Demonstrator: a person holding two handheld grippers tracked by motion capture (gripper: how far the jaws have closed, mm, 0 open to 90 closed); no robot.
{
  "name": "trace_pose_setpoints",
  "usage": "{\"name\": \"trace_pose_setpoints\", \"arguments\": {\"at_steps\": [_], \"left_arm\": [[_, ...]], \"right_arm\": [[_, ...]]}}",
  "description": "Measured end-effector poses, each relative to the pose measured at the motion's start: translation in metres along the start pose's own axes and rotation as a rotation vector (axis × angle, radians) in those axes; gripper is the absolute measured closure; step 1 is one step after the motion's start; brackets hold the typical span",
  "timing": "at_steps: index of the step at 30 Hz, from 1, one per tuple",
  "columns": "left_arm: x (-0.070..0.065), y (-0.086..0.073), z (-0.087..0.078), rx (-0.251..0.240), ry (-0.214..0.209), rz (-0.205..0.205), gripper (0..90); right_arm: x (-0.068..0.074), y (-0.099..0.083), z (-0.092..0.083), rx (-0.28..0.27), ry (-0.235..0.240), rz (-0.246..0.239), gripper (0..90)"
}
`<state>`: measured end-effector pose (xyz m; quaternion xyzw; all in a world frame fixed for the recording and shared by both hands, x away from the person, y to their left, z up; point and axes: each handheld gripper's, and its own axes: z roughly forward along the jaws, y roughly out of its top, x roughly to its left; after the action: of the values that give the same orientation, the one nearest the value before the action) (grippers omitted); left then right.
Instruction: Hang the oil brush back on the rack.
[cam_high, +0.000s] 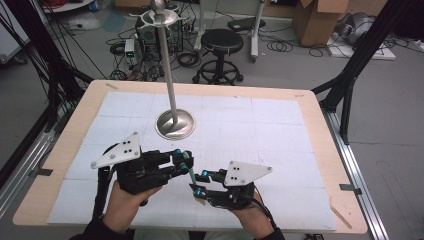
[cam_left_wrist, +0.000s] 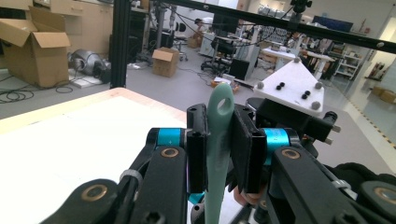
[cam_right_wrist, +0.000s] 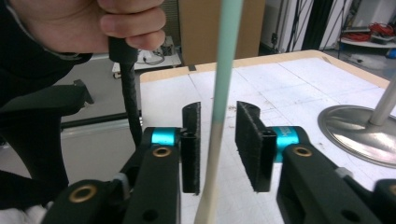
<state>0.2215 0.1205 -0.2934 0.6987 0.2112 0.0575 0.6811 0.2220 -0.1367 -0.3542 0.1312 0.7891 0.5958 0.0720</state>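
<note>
the left gripper clamps the spatula; its handle runs upright between the right gripper's part-open jaws, untouched.

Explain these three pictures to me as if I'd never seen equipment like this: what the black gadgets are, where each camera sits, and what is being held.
No robot here: a person holds one hand-operated set of tongs in each hand. The high view looks down on a wooden table covered with white sheets. The left tongs and right tongs meet near the front. The white three-cornered plates on top are parts of the tools.

The other two pictures come from small cameras riding on the tongs, looking along their black jaws.

The left tongs are clamped on a slim pale green utensil with a hole at its handle end. In the right gripper view, the same utensil passes between the right tongs' jaws, with a gap showing on both sides, so they do not grip it yet.

Farther back stands a metal stand with a round base and a tall pole.
</note>
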Motion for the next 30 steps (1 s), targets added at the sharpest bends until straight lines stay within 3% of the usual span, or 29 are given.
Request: {"name": "trace_pose_setpoints", "arguments": {"at_steps": [4,12,15,17,19,22,27,30], "left_arm": [[0.0,-0.0001,0.0006,-0.004,0.001,0.001,76.7],[0.0005,0.0006,-0.0017,-0.016,-0.013,-0.002,76.1],[0.0021,0.0016,-0.0042,-0.044,-0.013,-0.003,65.1],[0.0032,0.0022,-0.0061,-0.06,-0.039,-0.004,57.8],[0.0039,0.0026,-0.0075,-0.071,-0.1,-0.009,52.1],[0.0034,0.0029,-0.0093,-0.077,-0.15,0.006,50.7],[0.0029,0.0015,-0.0076,-0.055,-0.217,0.023,54.0],[0.0032,0.0012,-0.0071,-0.06,-0.241,0.02,62.5]], "right_arm": [[-0.0004,-0.0001,-0.0009,-0.002,0.005,-0.001,81.7],[0.0002,0.0006,-0.0036,-0.015,-0.012,-0.006,83.7],[0.0001,0.0007,-0.0037,-0.016,0.002,-0.009,84.1],[0.001,0.0008,-0.0036,-0.017,0.024,-0.009,84.2],[0.0012,0.0011,-0.0036,-0.026,0.042,-0.02,84.2],[0.0014,0.0013,-0.0038,-0.04,0.08,-0.017,84.2],[0.0013,0.0005,-0.0035,-0.061,0.148,-0.005,84.2],[0.0008,0.0001,-0.0029,-0.068,0.185,-0.004,84.1]]}}
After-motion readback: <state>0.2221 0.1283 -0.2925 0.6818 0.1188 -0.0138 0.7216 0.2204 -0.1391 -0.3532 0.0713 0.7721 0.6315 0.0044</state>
